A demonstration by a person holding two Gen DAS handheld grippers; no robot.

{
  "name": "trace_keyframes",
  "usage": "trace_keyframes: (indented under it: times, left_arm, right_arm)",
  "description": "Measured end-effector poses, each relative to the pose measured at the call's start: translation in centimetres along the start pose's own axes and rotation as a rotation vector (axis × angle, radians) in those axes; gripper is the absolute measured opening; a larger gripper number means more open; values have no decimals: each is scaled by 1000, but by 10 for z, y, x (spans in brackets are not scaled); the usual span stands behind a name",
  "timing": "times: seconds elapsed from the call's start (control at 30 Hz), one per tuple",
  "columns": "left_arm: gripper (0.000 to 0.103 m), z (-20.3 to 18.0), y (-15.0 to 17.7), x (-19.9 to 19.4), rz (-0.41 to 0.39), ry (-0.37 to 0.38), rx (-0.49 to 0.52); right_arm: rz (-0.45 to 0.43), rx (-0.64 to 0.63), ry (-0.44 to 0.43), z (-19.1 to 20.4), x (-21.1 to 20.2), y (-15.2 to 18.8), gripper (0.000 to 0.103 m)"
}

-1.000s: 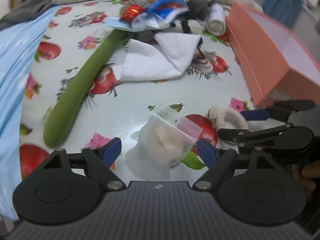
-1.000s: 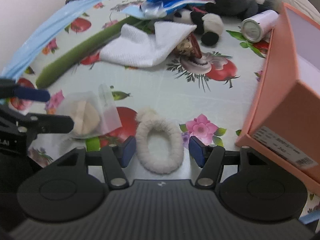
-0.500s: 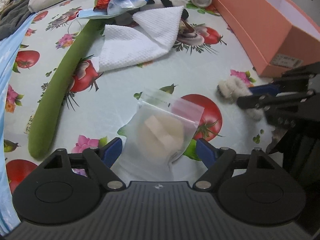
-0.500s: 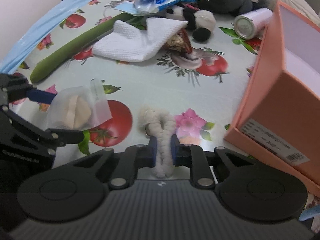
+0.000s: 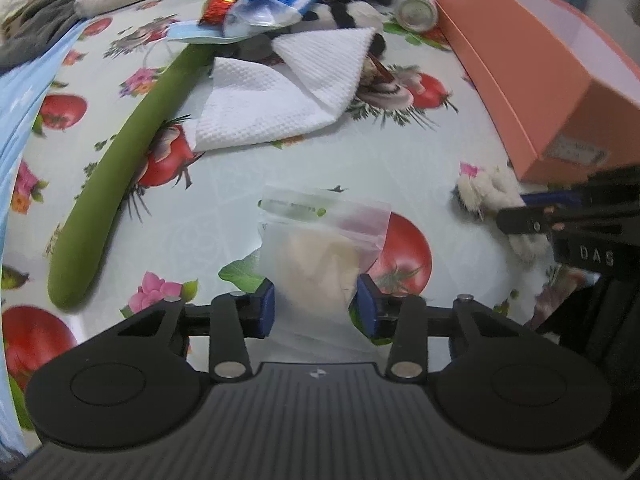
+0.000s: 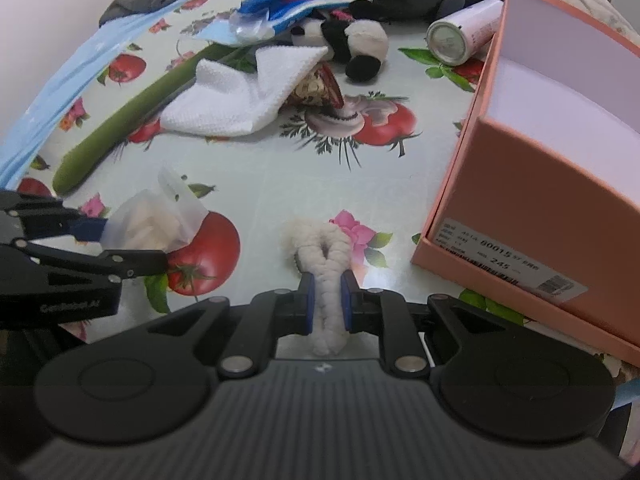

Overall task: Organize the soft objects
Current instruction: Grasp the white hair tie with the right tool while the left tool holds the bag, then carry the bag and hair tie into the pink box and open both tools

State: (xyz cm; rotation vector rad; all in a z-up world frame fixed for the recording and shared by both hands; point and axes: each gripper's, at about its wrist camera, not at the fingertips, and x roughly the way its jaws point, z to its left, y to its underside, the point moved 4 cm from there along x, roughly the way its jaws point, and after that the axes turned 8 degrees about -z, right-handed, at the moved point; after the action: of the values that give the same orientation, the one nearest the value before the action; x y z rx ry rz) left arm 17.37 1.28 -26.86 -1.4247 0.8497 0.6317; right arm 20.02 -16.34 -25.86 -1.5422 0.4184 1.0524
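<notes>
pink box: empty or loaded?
Looks empty: the pink box shows only bare white inner walls; its floor is hidden from both views.

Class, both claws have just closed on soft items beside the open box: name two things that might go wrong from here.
1. The left claw pinches only the lower end of the slippery plastic bag; it may slide out on lifting.
2. The right claw squeezes the fluffy white loop flat, most of it hanging forward; that end might snag the pink box rim.
</notes>
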Motion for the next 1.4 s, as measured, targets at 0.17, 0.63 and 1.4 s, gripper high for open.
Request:
trace_keyframes:
  times: [0.17, 0.63, 1.4]
  left_arm:
    - [44, 3, -8, -18, -40, 2, -106]
    - [45, -17, -63, -104, -226, 45, -168]
    - [45, -64, -107, -226, -427, 160, -190]
  right_arm:
    - [-33, 21, -3, 0, -11, -6, 16]
    - [-213, 99, 8, -6, -75, -39, 14]
    - [-514, 131, 21, -14, -214, -80, 14]
